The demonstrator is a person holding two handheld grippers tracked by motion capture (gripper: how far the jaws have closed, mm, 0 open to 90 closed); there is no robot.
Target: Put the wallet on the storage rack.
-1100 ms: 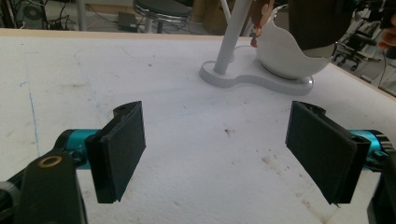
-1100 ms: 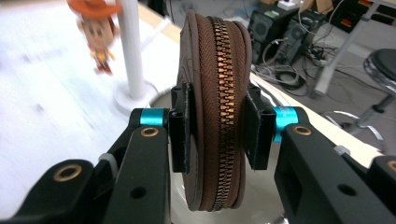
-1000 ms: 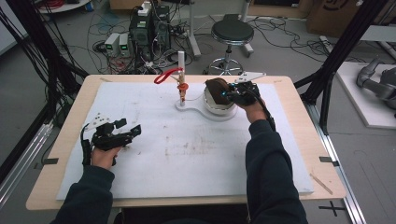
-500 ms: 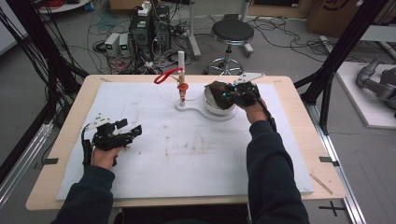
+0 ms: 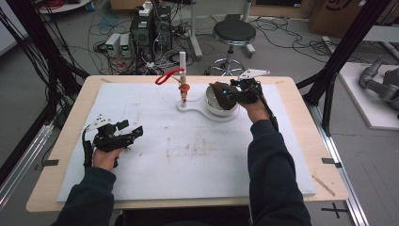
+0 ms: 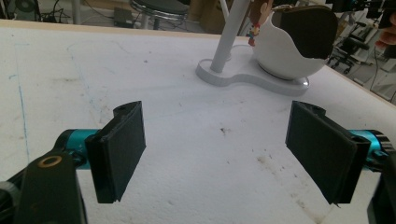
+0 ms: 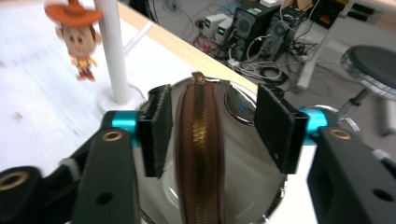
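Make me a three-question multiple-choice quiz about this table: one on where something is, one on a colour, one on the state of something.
1. Where does the brown zipped pouch sit?
A. in the white bowl
B. flat on the table mat
C. on the stool

2. What colour is the loop hanging at the top of the white post?
A. blue
B. red
C. green

3. How do the jaws of the left gripper stand?
A. shut on the pouch
B. shut on nothing
C. open, with nothing between them

Answers: 1 A, the pouch stands up in the white bowl. 2 B, the loop is red in the high view. 3 C, bare mat shows between the spread jaws.
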